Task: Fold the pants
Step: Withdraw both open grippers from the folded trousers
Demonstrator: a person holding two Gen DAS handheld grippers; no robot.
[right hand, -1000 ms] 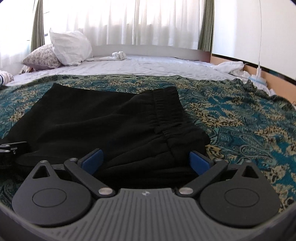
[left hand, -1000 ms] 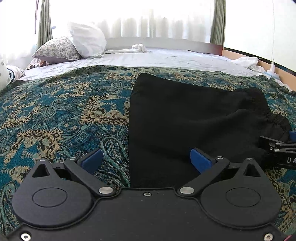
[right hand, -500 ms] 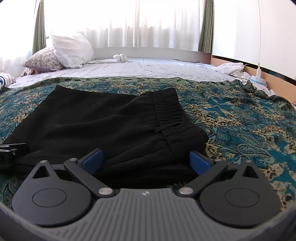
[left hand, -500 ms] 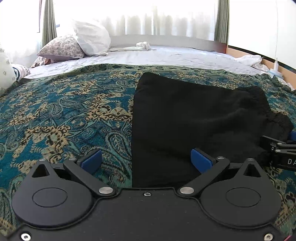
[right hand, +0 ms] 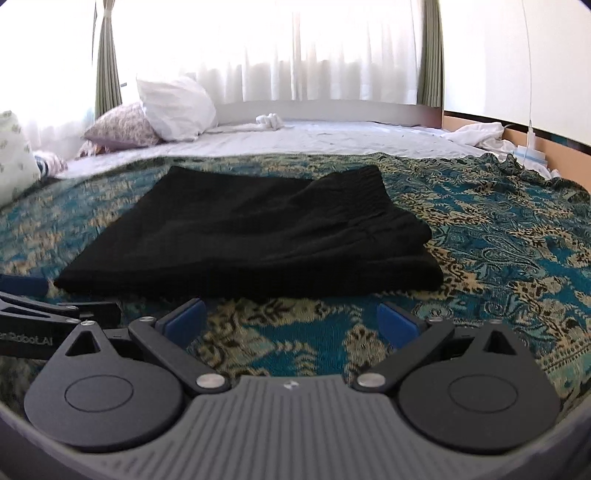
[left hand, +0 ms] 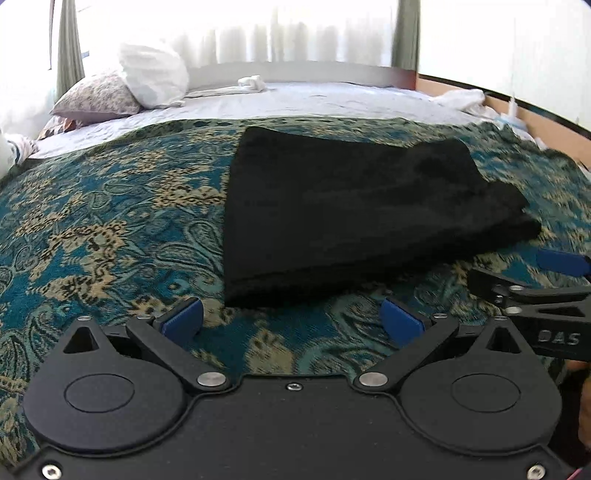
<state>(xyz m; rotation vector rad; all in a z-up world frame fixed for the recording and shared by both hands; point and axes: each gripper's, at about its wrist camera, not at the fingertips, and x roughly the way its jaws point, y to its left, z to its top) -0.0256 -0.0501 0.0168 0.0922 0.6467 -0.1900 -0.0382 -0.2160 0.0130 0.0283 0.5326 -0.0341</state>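
Both grippers now sit back from the black pants [left hand: 332,221], which lie folded, mid-bedspread [left hand: 92,221]. Left gripper [left hand: 291,319] and right gripper [right hand: 291,319]: fingers apart, empty. Risk: the thick right-hand waistband layers may spring loose if nudged.

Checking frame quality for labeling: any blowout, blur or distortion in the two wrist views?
Left wrist: window blown out to white, slight motion smear on the black pants and bedspread, fisheye bows the bed edge. Right wrist: curtains overexposed, left bedspread smeared, pants crushed to near-featureless black.
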